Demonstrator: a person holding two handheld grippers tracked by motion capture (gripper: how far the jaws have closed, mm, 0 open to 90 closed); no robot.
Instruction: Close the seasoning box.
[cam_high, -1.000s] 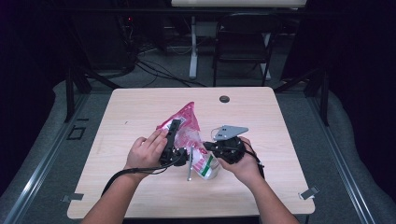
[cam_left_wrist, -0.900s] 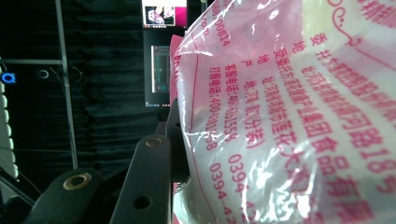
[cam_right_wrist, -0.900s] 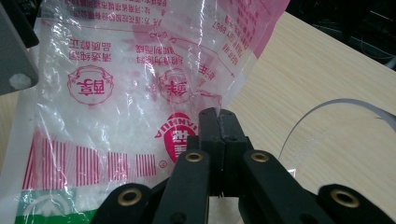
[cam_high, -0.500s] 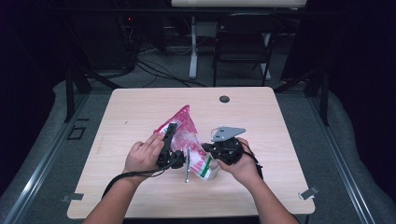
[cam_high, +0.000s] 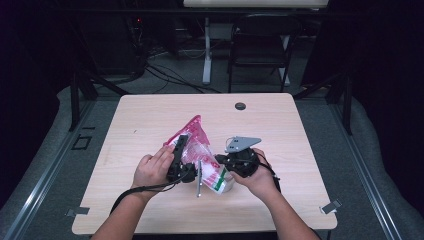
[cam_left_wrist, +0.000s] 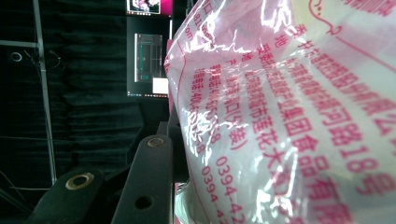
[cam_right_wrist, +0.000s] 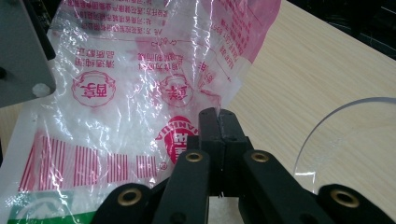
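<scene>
Barely any shift since a second ago: bag (cam_high: 200, 150) sits lower centre of the high view on the table (cam_high: 280, 125), both hands in about the same spots. Left gripper (cam_high: 179, 156) jaws stand partly spread with the film bulging between them; can't tell if they pinch it. Right gripper (cam_right_wrist: 218, 122) jaws pressed together, pinching the bag's edge. Clear cup (cam_right_wrist: 345, 140) at lower right of the right gripper view.

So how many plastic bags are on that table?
1: the pink-printed bag near the table's middle, between the left gripper and the right gripper. More could hide underneath.
</scene>
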